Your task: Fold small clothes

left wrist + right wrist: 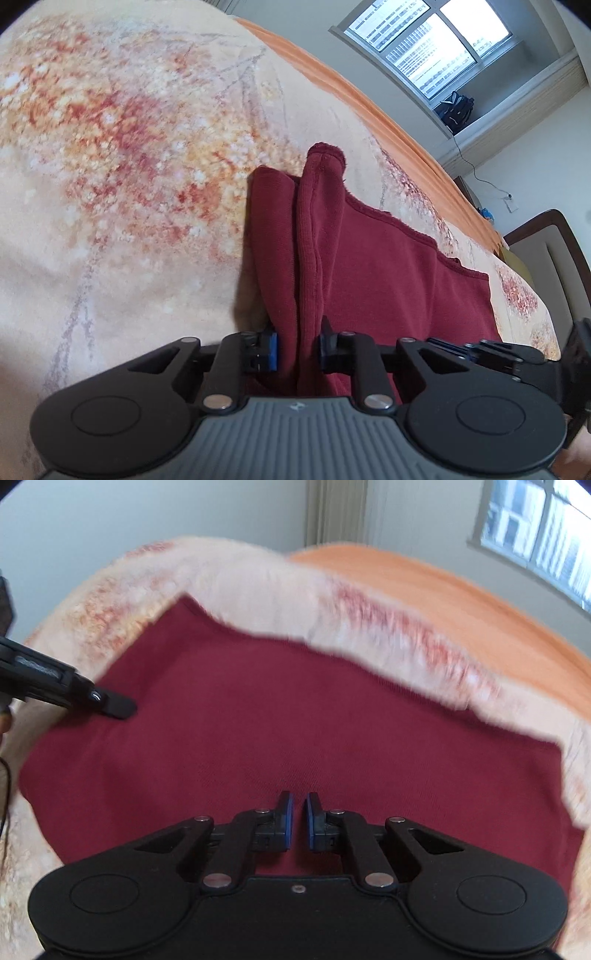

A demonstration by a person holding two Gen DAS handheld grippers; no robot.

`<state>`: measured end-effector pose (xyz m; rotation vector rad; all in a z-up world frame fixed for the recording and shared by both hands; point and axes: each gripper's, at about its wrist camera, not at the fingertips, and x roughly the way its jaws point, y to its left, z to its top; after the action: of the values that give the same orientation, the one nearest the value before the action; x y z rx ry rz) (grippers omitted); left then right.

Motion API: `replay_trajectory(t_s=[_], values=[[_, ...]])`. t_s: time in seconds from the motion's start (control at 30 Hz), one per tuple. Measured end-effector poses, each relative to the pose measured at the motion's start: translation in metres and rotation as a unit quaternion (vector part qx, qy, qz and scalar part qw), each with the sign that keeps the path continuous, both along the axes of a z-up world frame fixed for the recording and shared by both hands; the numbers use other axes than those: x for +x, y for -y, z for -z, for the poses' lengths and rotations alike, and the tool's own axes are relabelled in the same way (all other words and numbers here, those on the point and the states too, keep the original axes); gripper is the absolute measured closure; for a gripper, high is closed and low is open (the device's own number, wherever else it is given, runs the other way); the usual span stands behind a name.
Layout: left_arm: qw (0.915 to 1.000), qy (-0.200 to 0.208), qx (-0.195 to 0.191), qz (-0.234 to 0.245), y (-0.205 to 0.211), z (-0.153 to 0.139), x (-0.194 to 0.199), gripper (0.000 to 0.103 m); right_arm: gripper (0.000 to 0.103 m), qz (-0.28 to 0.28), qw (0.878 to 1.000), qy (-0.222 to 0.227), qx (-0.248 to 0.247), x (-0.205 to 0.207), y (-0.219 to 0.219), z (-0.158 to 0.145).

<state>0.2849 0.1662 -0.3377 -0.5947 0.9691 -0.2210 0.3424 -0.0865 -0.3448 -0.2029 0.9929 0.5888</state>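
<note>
A dark red knit garment (388,280) lies on a floral bedspread (122,155). My left gripper (298,345) is shut on a bunched fold of the garment, which rises between the blue pads and stands up ahead of them. In the right wrist view the garment (295,716) spreads flat across the bed. My right gripper (298,821) hovers over its near part with the blue pads almost together and nothing between them. The left gripper (110,705) shows at the left edge of that view, on the garment's left side.
The bedspread (240,587) has an orange border (332,77) along its far edge. A window (428,40) with a dark bag (454,110) on its sill is at upper right. A headboard (554,251) stands at right.
</note>
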Motion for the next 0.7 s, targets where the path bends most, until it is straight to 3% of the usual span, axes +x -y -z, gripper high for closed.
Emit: replay_trajectory(t_s=[0.17,0.27,0.4,0.57,0.7], values=[[0.9989,0.038,0.006,0.025,0.027,-0.048,-0.001,0.089,0.096,0.024,0.999,-0.021,0.017,0.006,0.002,0.016],[0.9977,0.052,0.014,0.041,0.048,-0.07,0.004,0.089,0.096,0.05,0.996,-0.026,0.063,0.007,0.017,0.012],[0.9976,0.048,0.027,0.043,0.066,-0.078,0.015,0.089,0.088,0.072,0.99,-0.017,0.119,-0.002,0.036,-0.003],[0.9977,0.043,0.032,0.04,0.076,-0.083,0.012,0.089,0.089,0.058,0.991,-0.029,0.121,0.003,0.025,0.011],[0.9972,0.044,0.043,0.042,0.074,-0.088,0.003,0.089,0.091,0.089,0.985,0.004,0.148,0.02,0.021,0.004]])
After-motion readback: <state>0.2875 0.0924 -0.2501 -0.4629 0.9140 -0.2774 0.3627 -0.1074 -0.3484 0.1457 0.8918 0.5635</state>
